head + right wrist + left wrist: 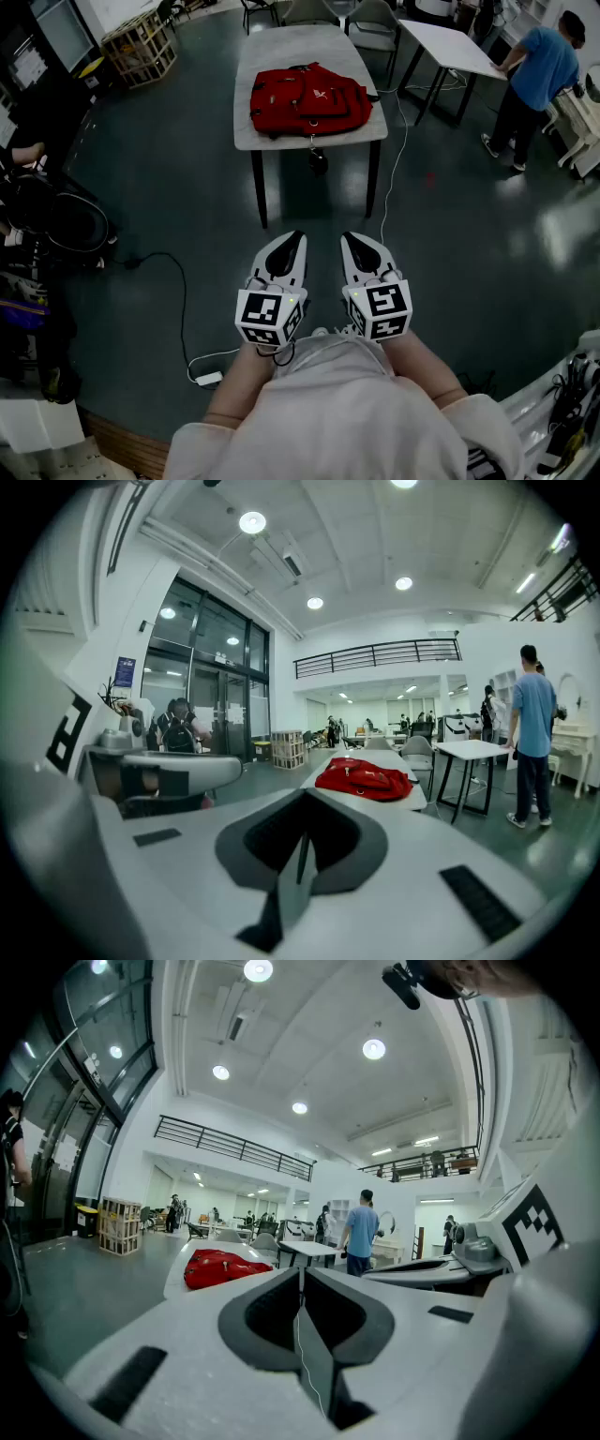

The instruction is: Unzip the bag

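A red bag (309, 98) lies flat on a grey table (267, 56) several steps ahead of me; the same red bag (221, 1267) shows small in the left gripper view, and the red bag (366, 778) in the right gripper view. Both grippers are held close to my body, far short of the table. My left gripper (292, 238) is shut with nothing between its jaws. My right gripper (352, 240) is shut and empty too. The two sit side by side, pointing toward the table.
A white table (450, 42) stands at the back right, with a person in a blue shirt (534, 75) beside it. A cable (178, 309) runs across the dark floor on the left. A wooden crate (141, 47) stands far left; chairs (375, 23) stand behind the grey table.
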A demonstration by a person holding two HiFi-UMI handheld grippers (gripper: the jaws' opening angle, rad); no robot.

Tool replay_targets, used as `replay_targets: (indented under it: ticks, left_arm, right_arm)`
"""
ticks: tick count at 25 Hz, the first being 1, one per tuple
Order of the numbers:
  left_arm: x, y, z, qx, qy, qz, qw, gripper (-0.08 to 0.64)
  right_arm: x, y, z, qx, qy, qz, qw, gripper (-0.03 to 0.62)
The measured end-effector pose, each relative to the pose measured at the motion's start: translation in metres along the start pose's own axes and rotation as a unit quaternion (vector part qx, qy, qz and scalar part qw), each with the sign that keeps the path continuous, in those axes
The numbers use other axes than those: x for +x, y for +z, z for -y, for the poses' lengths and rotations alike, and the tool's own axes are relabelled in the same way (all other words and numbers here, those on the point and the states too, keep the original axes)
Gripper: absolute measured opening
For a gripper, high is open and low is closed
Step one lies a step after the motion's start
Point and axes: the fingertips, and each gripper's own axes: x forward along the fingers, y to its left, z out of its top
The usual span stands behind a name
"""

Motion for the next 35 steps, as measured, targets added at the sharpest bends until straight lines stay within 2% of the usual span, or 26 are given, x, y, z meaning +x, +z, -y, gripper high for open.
replay_targets:
  ticks: [8, 12, 18, 22, 28, 35]
  left_arm:
    - [0.005, 0.0, -0.008, -0.003, 0.0, -0.005, 1.0, 0.032]
    - [0.005, -0.003, -0.012, -0.008, 0.002, -0.011, 0.9999, 0.032]
    - [0.002, -0.017, -0.024, -0.079, 0.005, -0.015, 0.9968, 0.032]
    - [0.009, -0.029, -0.035, -0.091, 0.02, -0.028, 0.9952, 0.032]
    - [0.041, -0.046, -0.058, -0.096, 0.04, -0.047, 0.9935, 0.032]
    - [0.106, -0.041, -0.091, -0.089, 0.054, -0.06, 0.9927, 0.032]
  right_arm:
    - [0.008, 0.001, -0.001, -0.002, -0.002, -0.008, 1.0, 0.026]
    - [0.012, -0.001, 0.003, 0.013, -0.013, -0.012, 1.0, 0.026]
    - [0.022, -0.014, 0.0, 0.024, -0.005, -0.035, 0.999, 0.026]
    - [0.033, -0.021, 0.005, 0.029, 0.004, -0.049, 0.998, 0.028]
    - [0.073, -0.032, 0.023, 0.039, 0.022, -0.063, 0.997, 0.028]
    - [0.143, -0.036, 0.067, 0.067, 0.036, -0.085, 0.993, 0.028]
